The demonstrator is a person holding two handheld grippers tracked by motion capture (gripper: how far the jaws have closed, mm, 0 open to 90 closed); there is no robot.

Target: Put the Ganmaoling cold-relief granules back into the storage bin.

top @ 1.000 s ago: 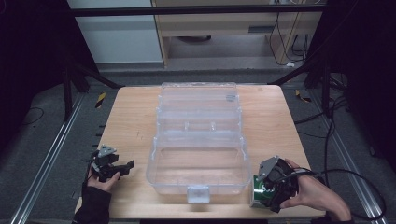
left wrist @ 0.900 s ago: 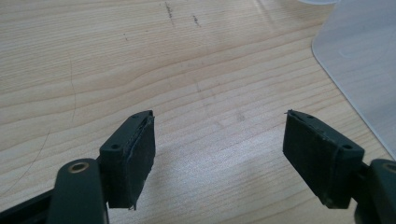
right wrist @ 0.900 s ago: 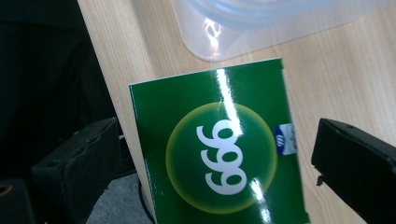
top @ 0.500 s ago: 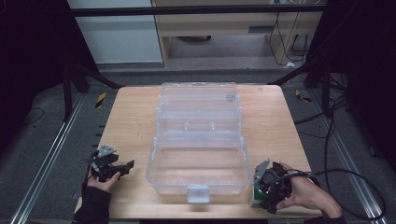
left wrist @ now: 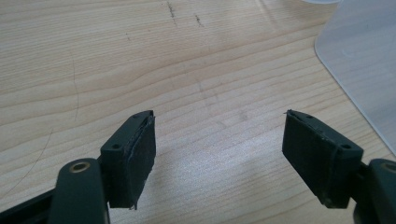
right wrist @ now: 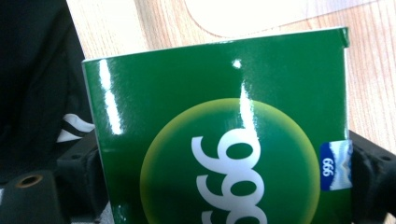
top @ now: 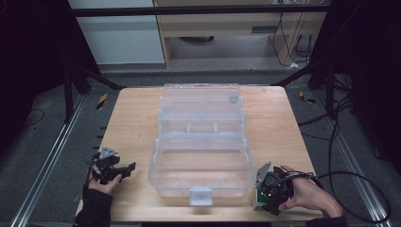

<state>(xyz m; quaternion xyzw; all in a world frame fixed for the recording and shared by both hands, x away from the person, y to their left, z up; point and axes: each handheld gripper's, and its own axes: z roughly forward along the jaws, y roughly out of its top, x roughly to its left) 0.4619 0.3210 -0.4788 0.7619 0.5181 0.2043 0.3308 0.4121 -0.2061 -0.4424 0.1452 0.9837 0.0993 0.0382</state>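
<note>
I had the left tool (top: 124,169) resting low over the bare wood of the tabletop (top: 127,118), its jaws spread wide with nothing between them, just left of the clear plastic box (top: 201,142). That box sat open in the middle, lid folded back away from me. My right tool (top: 265,193) was clamped on a green carton (right wrist: 219,135) printed with white digits, held at the box's near right corner.
</note>
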